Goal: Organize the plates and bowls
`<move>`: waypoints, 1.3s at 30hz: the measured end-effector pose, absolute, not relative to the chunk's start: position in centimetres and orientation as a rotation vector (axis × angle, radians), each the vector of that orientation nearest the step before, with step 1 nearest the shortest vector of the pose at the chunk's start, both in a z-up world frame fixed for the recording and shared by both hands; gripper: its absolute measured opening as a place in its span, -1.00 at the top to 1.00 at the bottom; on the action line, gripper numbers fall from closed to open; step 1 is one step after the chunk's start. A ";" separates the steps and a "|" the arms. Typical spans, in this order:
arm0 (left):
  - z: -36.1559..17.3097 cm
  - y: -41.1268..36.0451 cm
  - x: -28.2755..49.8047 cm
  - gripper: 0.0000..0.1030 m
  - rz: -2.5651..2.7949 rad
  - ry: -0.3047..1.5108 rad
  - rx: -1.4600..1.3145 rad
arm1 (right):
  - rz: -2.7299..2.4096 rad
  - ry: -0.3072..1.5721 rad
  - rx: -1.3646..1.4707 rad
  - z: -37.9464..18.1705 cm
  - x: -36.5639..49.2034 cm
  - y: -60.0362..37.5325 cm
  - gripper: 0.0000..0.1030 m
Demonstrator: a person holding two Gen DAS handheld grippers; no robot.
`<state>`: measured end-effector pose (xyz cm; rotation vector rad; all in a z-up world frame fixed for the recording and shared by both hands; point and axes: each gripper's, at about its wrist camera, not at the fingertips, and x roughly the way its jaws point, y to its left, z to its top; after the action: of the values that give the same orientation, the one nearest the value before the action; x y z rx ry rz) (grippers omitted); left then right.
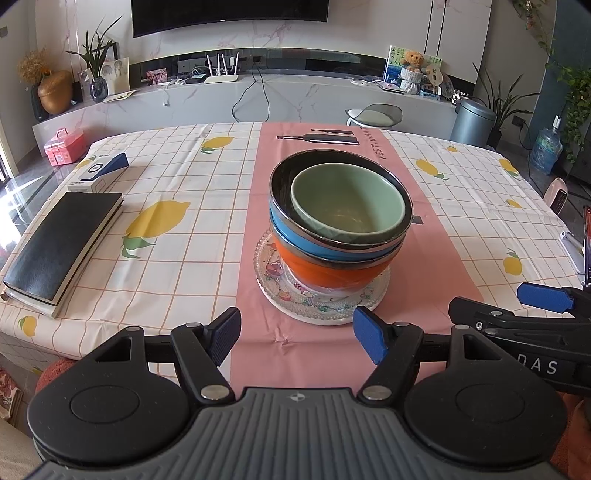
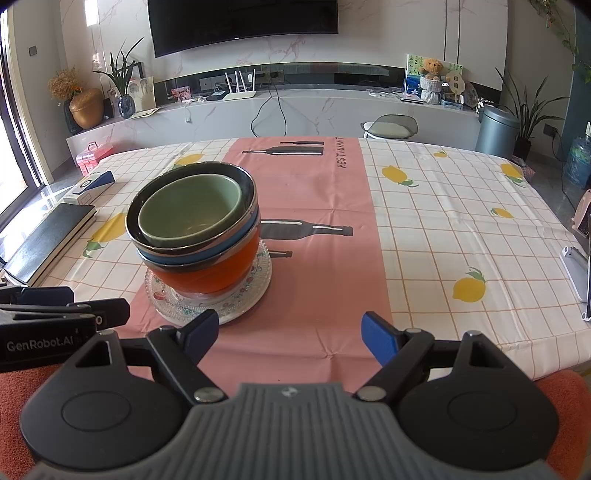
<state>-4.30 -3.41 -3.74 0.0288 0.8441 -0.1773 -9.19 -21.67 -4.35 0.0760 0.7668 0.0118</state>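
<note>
Mostly lemon tablecloth [image 1: 177, 184] w/ pink runner [image 2: 317, 206], TV [image 1: 229, 14] behind

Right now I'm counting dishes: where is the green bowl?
The green bowl sits topmost in the nested stack, inside the black-rimmed bowl, on the pink runner, centre in the left wrist view.

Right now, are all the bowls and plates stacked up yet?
It looks so. The pale green bowl sits inside the blue bowl, that inside the orange bowl, all on the patterned glass plate. Both the left gripper and right gripper are open and empty. No loose dishes are visible.
</note>
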 end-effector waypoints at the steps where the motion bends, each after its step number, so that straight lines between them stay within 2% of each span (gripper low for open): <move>1: -3.7 -3.4 -4.3 -0.59 -0.177 0.844 0.029 | 0.011 0.767 0.077 -4.3 -9.2 -21.7 -0.61; 39: -3.4 -3.3 -4.6 -0.58 -0.174 0.829 0.032 | 0.012 0.766 0.075 -4.3 -9.3 -21.8 -0.63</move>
<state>-4.56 -3.30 -3.43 0.0318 0.8291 -0.1735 -9.30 -21.78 -4.28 0.0746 0.7663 0.0117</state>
